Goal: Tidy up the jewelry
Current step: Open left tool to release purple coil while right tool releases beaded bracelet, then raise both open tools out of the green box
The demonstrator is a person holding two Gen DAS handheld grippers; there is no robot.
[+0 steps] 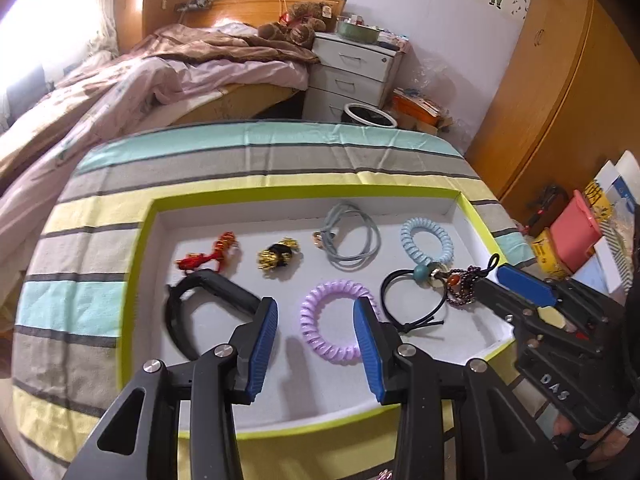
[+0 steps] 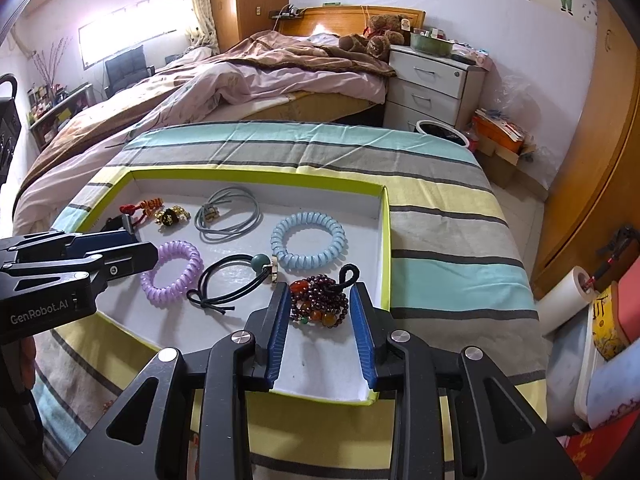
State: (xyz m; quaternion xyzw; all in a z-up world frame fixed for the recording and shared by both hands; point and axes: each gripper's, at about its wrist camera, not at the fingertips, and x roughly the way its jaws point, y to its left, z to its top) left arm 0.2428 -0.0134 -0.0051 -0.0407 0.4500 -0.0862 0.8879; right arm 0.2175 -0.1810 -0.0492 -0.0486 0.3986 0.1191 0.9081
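Observation:
A shallow white tray with a lime-green rim lies on the striped table. In it lie a purple coil tie, a blue coil tie, a grey cord tie, a black tie with a teal bead, a dark garnet bead bracelet, a gold-and-black ornament, a red knot charm and a black headband. My left gripper is open over the purple tie. My right gripper is open, its jaws either side of the bead bracelet.
The striped cloth covers the table. Behind it are a bed, a white nightstand and a bin. A wooden wardrobe stands right, with boxes and a pink container on the floor.

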